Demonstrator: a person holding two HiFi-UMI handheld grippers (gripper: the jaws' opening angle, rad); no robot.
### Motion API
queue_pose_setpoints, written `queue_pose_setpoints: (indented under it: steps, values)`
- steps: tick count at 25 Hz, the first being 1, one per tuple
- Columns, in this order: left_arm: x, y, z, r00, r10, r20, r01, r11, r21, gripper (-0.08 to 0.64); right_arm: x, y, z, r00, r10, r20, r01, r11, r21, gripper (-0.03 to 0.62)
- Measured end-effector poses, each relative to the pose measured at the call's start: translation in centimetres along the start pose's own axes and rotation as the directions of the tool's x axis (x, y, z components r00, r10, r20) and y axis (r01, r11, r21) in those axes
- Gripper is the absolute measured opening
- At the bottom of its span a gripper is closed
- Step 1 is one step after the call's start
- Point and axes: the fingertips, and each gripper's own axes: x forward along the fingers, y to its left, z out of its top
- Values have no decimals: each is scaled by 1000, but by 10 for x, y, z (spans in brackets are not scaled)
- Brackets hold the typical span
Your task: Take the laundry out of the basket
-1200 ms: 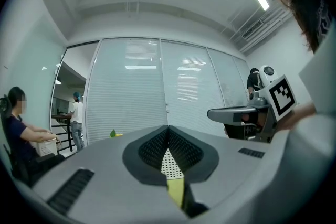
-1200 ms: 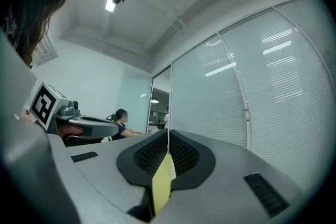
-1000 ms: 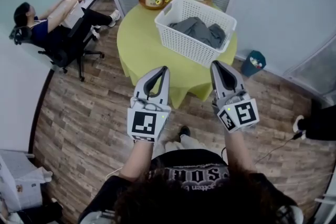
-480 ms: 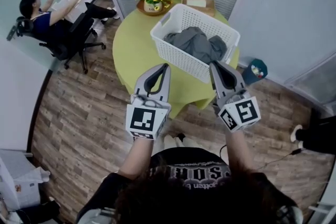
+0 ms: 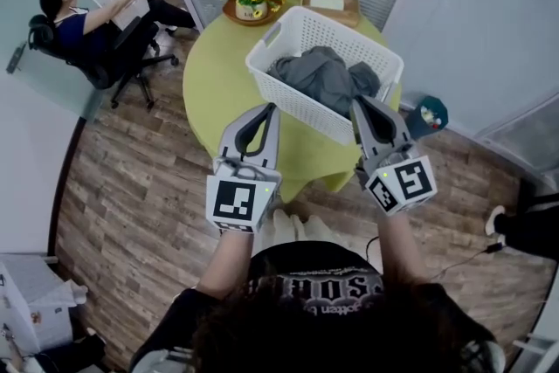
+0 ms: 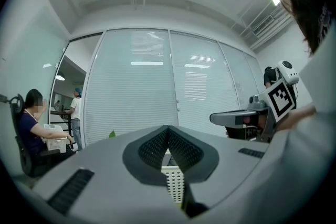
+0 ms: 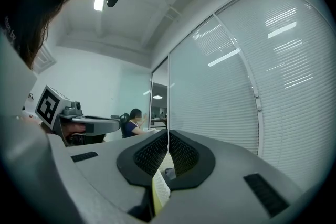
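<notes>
Left gripper (image 5: 272, 108) and right gripper (image 5: 357, 102) closer to white laundry basket (image 5: 293, 100) than second ago. Both jaw pairs pressed together, empty. Right tip hides bit of basket's near wall. Grey laundry (image 5: 325, 76) heaped inside basket, just beyond tips.

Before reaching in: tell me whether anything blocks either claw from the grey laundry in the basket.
Nothing covers the grey laundry; the white basket is open on top. Only its near wall lies between the laundry and the left claw and right claw.
</notes>
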Motion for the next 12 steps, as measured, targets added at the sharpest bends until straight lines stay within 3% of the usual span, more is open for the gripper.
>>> queue_pose_setpoints:
  steps: [12]
  values:
    - [39,39,-5,997,-83,4,83,996,-19,-2,48,-11,-6,998,-59,-26,59,998,-23,29]
